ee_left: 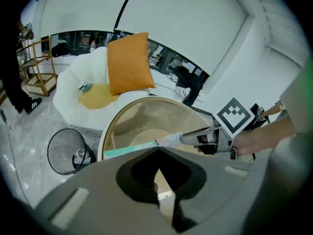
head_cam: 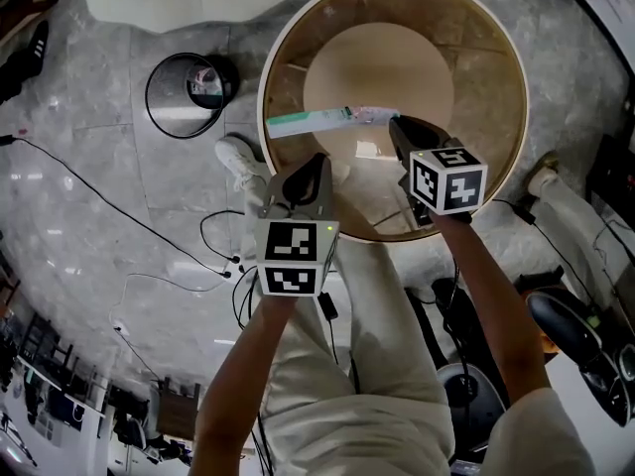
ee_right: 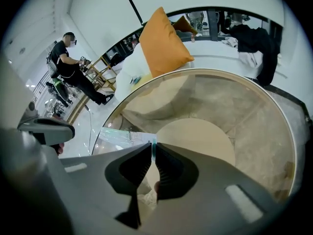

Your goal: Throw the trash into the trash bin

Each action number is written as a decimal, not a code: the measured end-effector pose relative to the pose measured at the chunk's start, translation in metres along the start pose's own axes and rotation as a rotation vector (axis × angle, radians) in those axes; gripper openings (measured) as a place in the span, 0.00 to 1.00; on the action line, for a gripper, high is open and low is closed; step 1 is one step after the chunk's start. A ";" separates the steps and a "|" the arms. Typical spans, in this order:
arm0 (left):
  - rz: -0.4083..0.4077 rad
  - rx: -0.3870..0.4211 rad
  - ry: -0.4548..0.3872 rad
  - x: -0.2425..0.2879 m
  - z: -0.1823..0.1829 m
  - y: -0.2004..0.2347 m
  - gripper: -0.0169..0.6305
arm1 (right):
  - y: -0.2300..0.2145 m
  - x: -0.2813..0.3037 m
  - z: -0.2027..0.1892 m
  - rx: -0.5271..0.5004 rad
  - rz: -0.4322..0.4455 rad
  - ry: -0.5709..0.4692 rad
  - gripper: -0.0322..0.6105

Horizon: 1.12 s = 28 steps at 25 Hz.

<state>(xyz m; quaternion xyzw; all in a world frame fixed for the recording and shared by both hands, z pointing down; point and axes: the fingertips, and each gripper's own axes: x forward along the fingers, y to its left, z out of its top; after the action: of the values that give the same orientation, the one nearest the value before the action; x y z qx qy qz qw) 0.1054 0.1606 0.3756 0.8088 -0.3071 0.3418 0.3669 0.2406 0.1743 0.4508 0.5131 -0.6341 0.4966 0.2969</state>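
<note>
Your right gripper (head_cam: 397, 123) has the wrapper (head_cam: 310, 122) pinched by one end, jaws closed on the thin edge, and the rest sticks out sideways over the round table (head_cam: 491, 77). That's a slim hold, so squeeze firmly and swing smoothly, because a jerk could flick it loose. The bin (head_cam: 167, 117) stands on the floor off to your left, apart from the table, with a bit of trash inside. Carry the wrapper across, bring the tips right over the bin's mouth, then let go so the long strip drops in end first. Your left gripper (head_cam: 317, 163) is pressed together and empty, and it sits between wrapper and bin, so move it aside.
</note>
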 end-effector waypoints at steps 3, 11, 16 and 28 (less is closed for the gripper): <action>-0.002 0.007 -0.001 -0.002 0.001 0.001 0.03 | 0.006 -0.004 -0.001 0.017 0.024 -0.013 0.11; -0.005 0.017 -0.005 -0.013 0.002 0.004 0.03 | 0.028 -0.021 0.005 0.024 0.072 -0.056 0.11; -0.008 0.019 -0.003 -0.017 0.002 0.009 0.03 | 0.036 -0.028 0.014 0.049 0.095 -0.087 0.11; -0.004 0.022 -0.014 -0.032 0.009 0.015 0.03 | 0.057 -0.058 0.028 0.023 0.113 -0.132 0.11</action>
<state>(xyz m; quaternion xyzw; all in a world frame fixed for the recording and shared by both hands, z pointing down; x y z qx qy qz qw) 0.0783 0.1534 0.3518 0.8157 -0.3045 0.3389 0.3566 0.2081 0.1682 0.3716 0.5114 -0.6744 0.4850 0.2200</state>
